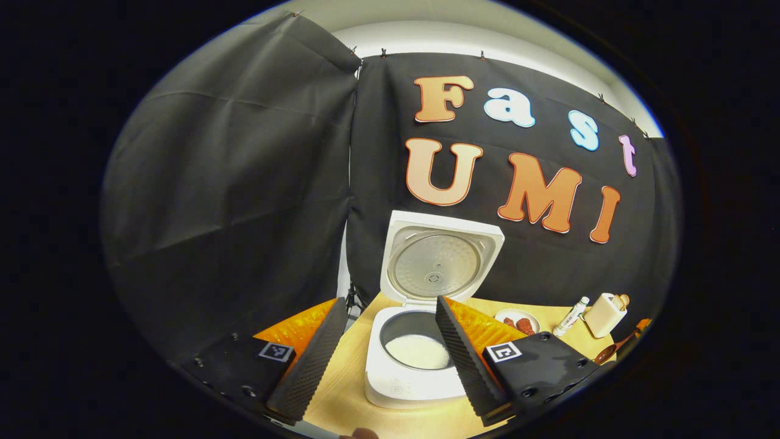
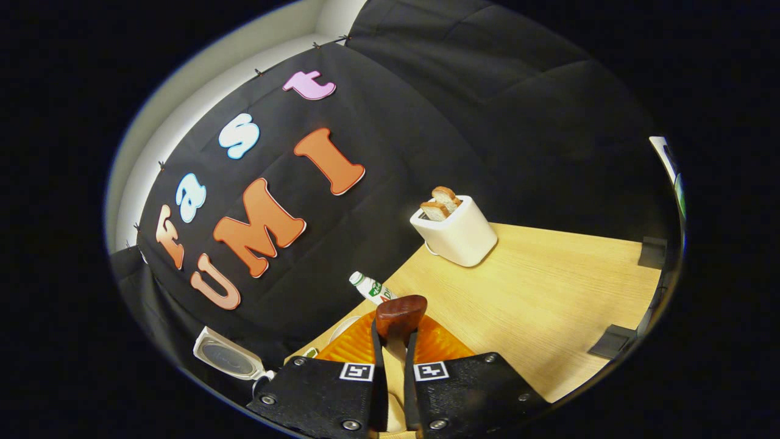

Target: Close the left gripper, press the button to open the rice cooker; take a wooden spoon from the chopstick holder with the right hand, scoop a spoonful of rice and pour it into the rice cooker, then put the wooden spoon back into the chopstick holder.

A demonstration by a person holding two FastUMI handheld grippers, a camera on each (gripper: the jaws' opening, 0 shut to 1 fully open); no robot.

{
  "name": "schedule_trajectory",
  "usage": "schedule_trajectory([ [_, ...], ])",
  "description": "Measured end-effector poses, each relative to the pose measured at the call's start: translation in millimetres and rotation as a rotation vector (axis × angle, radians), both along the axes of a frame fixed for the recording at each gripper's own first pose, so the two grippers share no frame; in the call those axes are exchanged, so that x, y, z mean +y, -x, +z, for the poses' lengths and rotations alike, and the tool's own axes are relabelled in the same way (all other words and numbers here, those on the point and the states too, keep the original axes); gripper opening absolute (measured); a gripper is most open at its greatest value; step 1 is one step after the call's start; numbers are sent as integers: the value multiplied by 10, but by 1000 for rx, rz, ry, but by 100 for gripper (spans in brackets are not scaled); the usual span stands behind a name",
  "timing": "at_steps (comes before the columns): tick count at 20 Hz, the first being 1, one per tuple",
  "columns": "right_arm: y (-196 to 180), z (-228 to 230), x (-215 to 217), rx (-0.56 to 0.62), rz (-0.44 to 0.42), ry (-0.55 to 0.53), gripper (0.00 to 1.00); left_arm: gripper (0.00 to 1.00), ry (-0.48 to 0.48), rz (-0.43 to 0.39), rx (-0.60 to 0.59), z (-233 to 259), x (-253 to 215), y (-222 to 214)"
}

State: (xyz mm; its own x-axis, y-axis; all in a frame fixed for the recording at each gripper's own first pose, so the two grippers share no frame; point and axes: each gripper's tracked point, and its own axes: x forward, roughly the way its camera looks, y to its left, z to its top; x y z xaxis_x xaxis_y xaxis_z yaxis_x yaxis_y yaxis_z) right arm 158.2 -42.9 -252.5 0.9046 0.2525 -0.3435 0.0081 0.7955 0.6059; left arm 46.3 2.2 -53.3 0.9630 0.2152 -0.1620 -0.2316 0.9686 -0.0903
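Observation:
The white rice cooker [image 1: 414,381] stands open on the wooden table, its lid [image 1: 440,259] upright, with white rice in the pot [image 1: 418,350]. My left gripper [image 1: 390,302] hangs open just in front of the cooker, its fingers spread to either side of the pot. In the right gripper view my right gripper [image 2: 395,340] is shut on the handle of the wooden spoon [image 2: 400,315], whose dark bowl sticks up past the fingertips above the table. The spoon [image 1: 608,352] also shows at the far right of the left gripper view. The cooker lid [image 2: 228,360] sits low on the left.
A white toaster [image 2: 454,235] holding bread slices stands at the back of the table [image 2: 548,292], with a small bottle [image 2: 372,286] nearby. In the left gripper view a plate [image 1: 518,321] of reddish food, the bottle [image 1: 571,316] and the toaster [image 1: 605,314] stand right of the cooker.

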Motion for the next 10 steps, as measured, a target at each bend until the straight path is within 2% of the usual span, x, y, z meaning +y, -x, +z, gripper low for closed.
schedule_trajectory([
  [5,56,-263,114,25,46,45,10,98,14,13,13,-49,-126,58],
  [10,83,-522,266,33,95,135,10,99,12,33,15,-50,-152,117],
])
